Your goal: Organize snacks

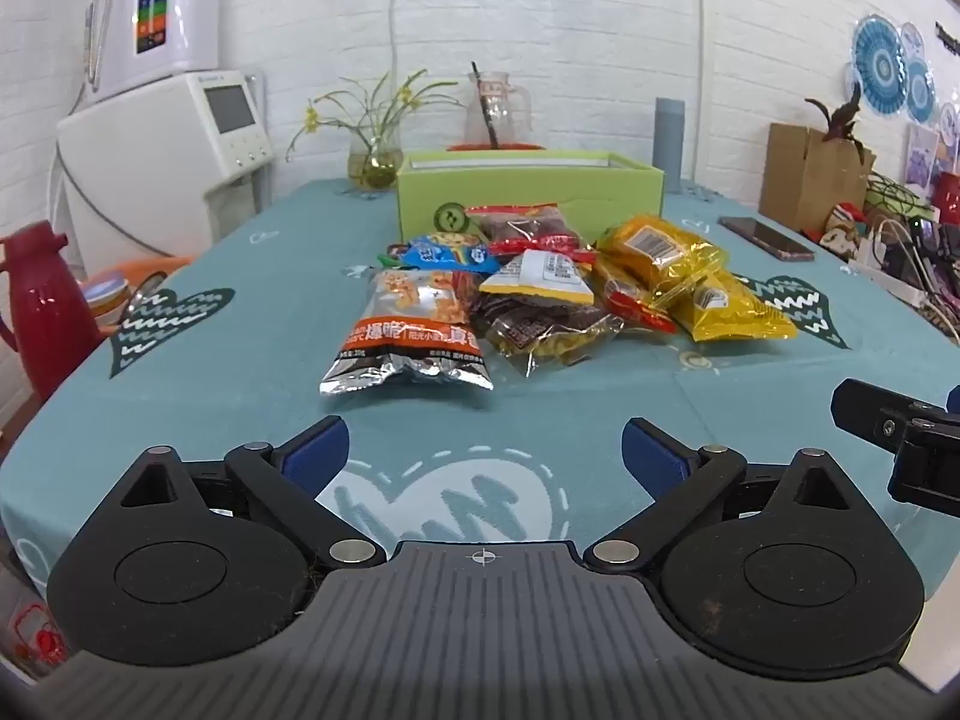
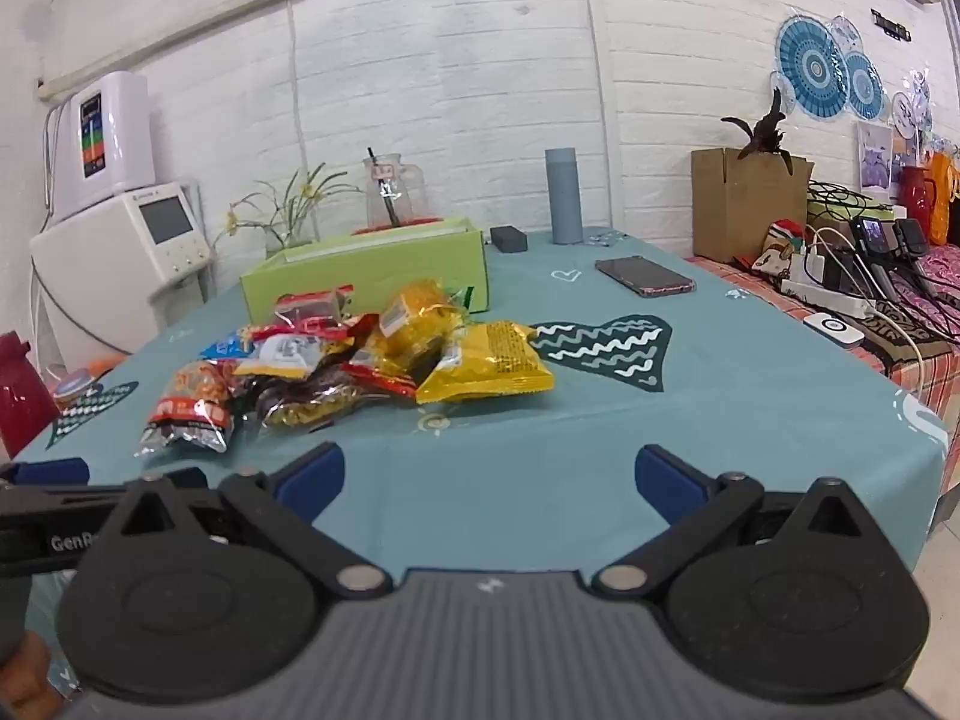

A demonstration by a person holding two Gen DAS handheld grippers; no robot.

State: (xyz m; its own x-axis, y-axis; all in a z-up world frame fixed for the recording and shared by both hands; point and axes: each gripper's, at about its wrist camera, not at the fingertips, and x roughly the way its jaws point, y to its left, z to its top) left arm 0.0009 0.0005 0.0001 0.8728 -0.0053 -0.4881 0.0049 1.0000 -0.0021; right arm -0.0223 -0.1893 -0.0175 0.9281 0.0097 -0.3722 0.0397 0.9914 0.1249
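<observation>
A pile of snack packets lies mid-table on the teal cloth: a silver-and-orange bag (image 1: 414,324) nearest, brown-and-yellow packets (image 1: 540,324), yellow bags (image 1: 720,300) at right, a blue packet (image 1: 444,252) behind. The pile also shows in the right wrist view, with the yellow bag (image 2: 486,366) and the silver bag (image 2: 189,414). An open green box (image 1: 528,192) (image 2: 366,273) stands just behind it. My left gripper (image 1: 485,456) is open and empty, short of the pile. My right gripper (image 2: 489,474) is open and empty, to the pile's right front.
A phone (image 2: 645,276) lies on the table's right side. A grey bottle (image 2: 564,195), glass jug (image 2: 393,195), flower vase (image 1: 375,162) and small black box (image 2: 509,238) stand at the back. A red flask (image 1: 42,312) is at left. Cardboard box (image 2: 747,204) and cables are on the right.
</observation>
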